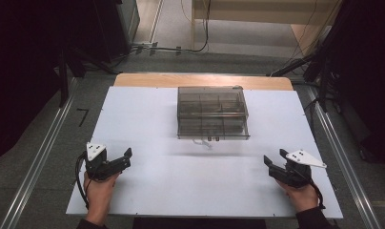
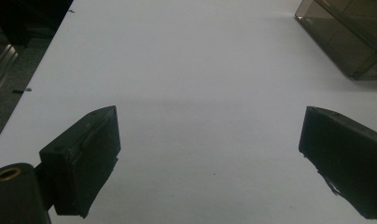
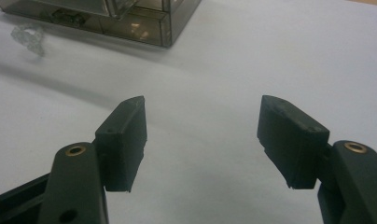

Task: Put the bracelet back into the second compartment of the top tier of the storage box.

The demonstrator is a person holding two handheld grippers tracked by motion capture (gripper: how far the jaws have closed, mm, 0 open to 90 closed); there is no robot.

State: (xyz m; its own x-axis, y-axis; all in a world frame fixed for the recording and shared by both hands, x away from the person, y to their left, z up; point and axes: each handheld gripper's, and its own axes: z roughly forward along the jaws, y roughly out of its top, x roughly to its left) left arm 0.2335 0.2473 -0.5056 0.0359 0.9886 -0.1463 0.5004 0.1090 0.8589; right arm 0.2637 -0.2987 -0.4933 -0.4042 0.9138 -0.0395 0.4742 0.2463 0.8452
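Resting low on white bench [image 1: 147, 143], left tool [image 1: 125, 157] and right tool [image 1: 270, 164] both spread, pinching nothing; smoky compartmented organiser box [image 1: 212, 112] ahead, between them, well apart, likely awaiting approach.

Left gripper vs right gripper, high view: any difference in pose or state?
The black two-jaw left gripper sits at the white table's near-left and points right and away; the black two-jaw right gripper sits near-right and points left and away. The left's grey plate looks tipped up, the right's flatter. Shared: both open, holding nothing, short of the smoky clear plastic compartment box.
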